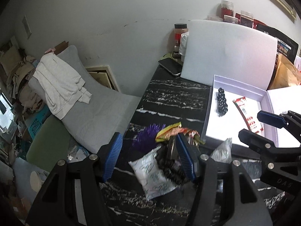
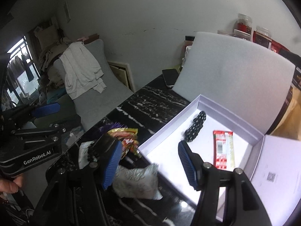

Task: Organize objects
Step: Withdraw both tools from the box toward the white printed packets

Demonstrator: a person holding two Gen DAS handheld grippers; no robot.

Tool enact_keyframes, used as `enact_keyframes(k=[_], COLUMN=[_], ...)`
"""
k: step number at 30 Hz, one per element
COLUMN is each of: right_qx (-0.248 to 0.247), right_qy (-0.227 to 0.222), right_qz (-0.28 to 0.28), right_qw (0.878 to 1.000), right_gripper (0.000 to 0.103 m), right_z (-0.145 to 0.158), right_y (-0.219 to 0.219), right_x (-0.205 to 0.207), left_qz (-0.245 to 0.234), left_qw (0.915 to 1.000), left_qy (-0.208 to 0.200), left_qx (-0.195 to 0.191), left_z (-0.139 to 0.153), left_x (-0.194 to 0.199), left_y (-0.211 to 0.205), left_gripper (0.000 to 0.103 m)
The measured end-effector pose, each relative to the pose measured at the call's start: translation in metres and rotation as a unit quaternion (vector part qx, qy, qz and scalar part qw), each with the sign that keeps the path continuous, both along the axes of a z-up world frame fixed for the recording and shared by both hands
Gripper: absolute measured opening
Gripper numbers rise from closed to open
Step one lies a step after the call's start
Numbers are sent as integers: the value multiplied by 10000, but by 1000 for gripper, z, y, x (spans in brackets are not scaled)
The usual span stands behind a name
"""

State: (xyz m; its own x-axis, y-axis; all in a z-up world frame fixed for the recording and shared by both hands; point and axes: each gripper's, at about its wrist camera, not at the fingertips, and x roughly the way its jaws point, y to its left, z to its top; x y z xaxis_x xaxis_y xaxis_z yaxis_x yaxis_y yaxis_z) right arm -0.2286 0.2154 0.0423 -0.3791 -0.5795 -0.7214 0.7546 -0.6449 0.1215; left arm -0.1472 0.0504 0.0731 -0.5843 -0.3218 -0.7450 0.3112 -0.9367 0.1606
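Snack packets [image 1: 176,131] lie heaped on the dark worktop [image 1: 169,98] beside the white box [image 2: 169,124]. The left claw [image 1: 148,160] gapes over them, holding nothing; the right claw [image 2: 150,164] spreads wide above the box edge.

Beaded item [image 2: 196,126] and wrapper [image 2: 223,150] in box [image 2: 225,111]; sachets, apparently, left [image 1: 152,175].
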Motion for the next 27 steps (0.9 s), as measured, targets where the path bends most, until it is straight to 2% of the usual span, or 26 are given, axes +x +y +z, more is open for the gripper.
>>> enact_keyframes(k=[10,15,20,27], right_qx=[74,106,138,179], right_qy=[-73,-83,-133,-263], right_qz=[-111,-141,-142,-158], right_qw=[9999,9998,9997,9994], right_gripper=[62,65,68,71], right_z=[-6,-9,-16,-34], right_y=[17,21,21,17], right_x=[34,53,71,88], left_qz=[-141,-276,-360,-477], left_qw=[9998,9995,9992,9985], left_qy=[-4,73,48,-134], left_qx=[144,167,161,214], left_z=[-12,-12,-18,-40], left_x=[42,63,76,81], left_y=[15,18,16,11], left_gripper=[59,63,68,69])
